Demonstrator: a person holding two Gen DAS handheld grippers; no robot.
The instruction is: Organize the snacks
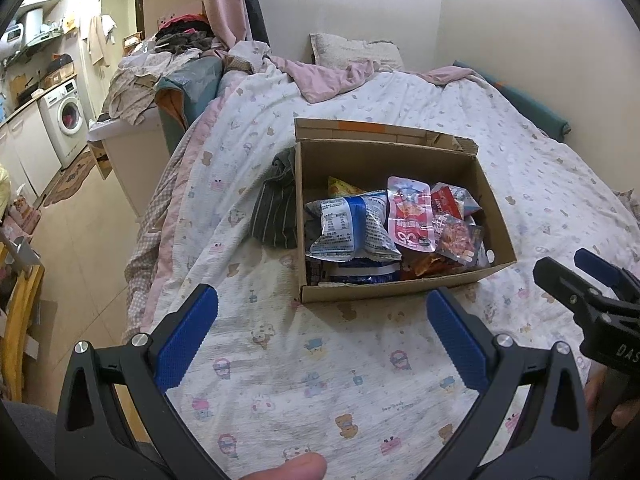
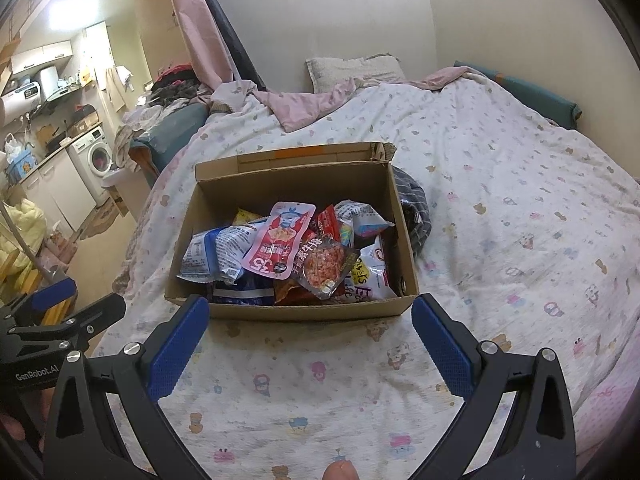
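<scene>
Mixed foil snack packets (image 2: 288, 256) heaped loose in brown cardboard box (image 1: 400, 286) mid-bed, near foot edge; probably unsorted. Left tool (image 1: 322, 328) and right tool (image 2: 310, 332) spread wide, empty.

A bed (image 1: 400, 360) with a cartoon-print sheet sits against plain pale walls (image 1: 520, 20), a pillow (image 1: 352, 50) at its head. To the left, a pale tiled floor (image 1: 80, 248) leads to a washing machine (image 1: 66, 120) under a counter, brightly lit overhead.
</scene>
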